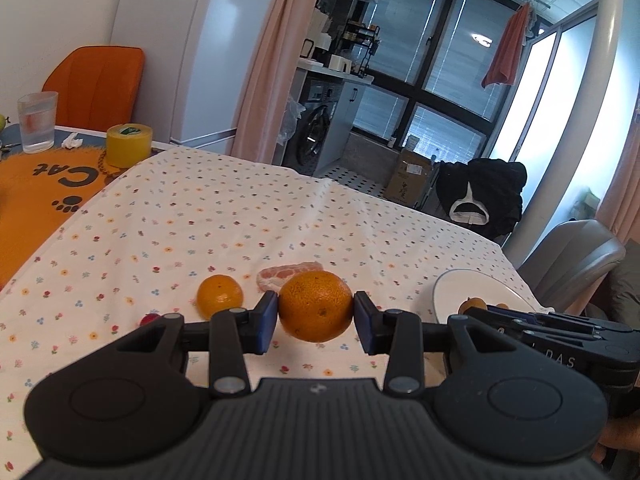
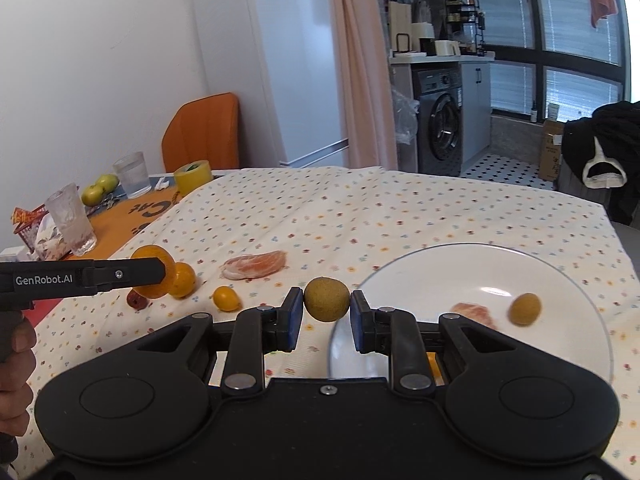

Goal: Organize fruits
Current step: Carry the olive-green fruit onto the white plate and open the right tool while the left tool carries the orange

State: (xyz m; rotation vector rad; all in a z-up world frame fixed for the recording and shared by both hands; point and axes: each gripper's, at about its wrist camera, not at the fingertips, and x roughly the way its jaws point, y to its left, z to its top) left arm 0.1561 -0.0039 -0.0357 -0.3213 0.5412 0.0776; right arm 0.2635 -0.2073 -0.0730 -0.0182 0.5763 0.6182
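Left wrist view shows my desk under a flowered cloth (image 1: 240,216), kitchen and dark windows beyond; my left gripper (image 1: 315,310) clamps a large orange (image 1: 315,306) above it. My right gripper (image 2: 326,305) pinches a small brown fruit (image 2: 327,299) beside the white plate (image 2: 440,276) near the desk's right edge. A peeled segment (image 2: 256,265), a tangerine (image 2: 185,279) and a kumquat (image 2: 226,298) lie on the cloth.

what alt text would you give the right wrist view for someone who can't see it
The right gripper holds a small round brownish-green fruit at the near rim of a white plate on a floral tablecloth. The plate carries a peeled citrus piece and a second small fruit; at left, the left gripper grips an orange.
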